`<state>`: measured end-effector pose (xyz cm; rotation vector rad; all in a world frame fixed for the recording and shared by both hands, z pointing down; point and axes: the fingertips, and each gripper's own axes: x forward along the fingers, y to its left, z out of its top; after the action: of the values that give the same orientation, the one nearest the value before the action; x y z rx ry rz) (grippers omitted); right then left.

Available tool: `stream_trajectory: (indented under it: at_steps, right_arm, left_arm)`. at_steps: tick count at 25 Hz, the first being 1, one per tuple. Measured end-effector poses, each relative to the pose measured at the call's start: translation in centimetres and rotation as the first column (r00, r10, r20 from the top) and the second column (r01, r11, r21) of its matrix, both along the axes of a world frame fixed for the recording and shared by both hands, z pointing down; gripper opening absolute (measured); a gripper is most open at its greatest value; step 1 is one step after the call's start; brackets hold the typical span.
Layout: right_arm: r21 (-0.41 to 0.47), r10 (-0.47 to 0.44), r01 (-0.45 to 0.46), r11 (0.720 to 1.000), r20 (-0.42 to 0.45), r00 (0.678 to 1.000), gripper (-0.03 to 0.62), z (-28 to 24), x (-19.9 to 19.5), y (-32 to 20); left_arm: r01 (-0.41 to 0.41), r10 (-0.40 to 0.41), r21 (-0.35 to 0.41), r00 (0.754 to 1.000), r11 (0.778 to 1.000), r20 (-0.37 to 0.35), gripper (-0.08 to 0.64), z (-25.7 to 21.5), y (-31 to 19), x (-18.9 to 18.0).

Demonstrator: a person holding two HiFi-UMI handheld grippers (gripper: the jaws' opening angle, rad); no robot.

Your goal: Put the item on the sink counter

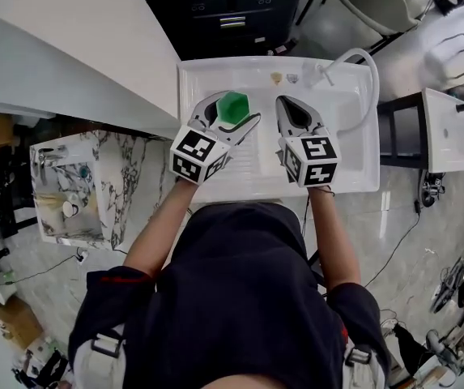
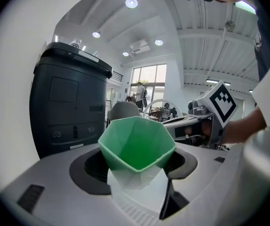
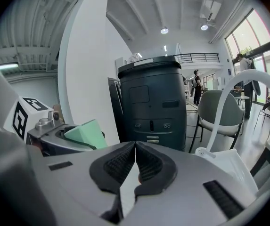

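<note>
**Holding a green cup over the sink**

From the head view: gripping a green cup (image 1: 233, 104) in the left gripper (image 1: 232, 113), with the jaws spread wide around it, above the left side of the white sink (image 1: 351, 162). Carrying the right gripper (image 1: 284, 104) just beside it over the middle of the sink, with the jaws pressed together on nothing.

From the left gripper view: pinching the cup (image 2: 137, 145) by its sides between the pads of the left gripper (image 2: 137, 169), upright with the open mouth facing up. Pointing toward a dark cabinet (image 2: 71, 107), with the right gripper (image 2: 209, 122) alongside at the right.

From the right gripper view: closing the right gripper (image 3: 135, 160) fully, pad against pad. Showing the cup (image 3: 85, 133) at the left, the cabinet (image 3: 153, 107) ahead, and a chair (image 3: 219, 112) and the curved white tap (image 3: 230, 95) at the right.
</note>
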<state>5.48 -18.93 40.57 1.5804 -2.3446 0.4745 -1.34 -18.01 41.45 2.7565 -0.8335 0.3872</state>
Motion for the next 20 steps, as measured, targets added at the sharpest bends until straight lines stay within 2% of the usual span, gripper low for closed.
stream_trajectory:
  at_steps: [8, 20]
  right_arm:
    - [-0.033, -0.025, 0.026, 0.999, 0.017, 1.000, 0.034, 1.3, 2.2, -2.8]
    - [-0.078, -0.082, 0.084, 0.993, 0.027, 0.996, 0.034, 3.5, 2.9, -5.9]
  left_arm:
    - [0.030, -0.030, 0.005, 0.999, 1.000, -0.013, 0.311, 0.9, -2.4, 2.3]
    - [0.090, -0.090, -0.046, 0.996, 0.995, 0.009, 0.311, 3.5, -5.4, 2.6]
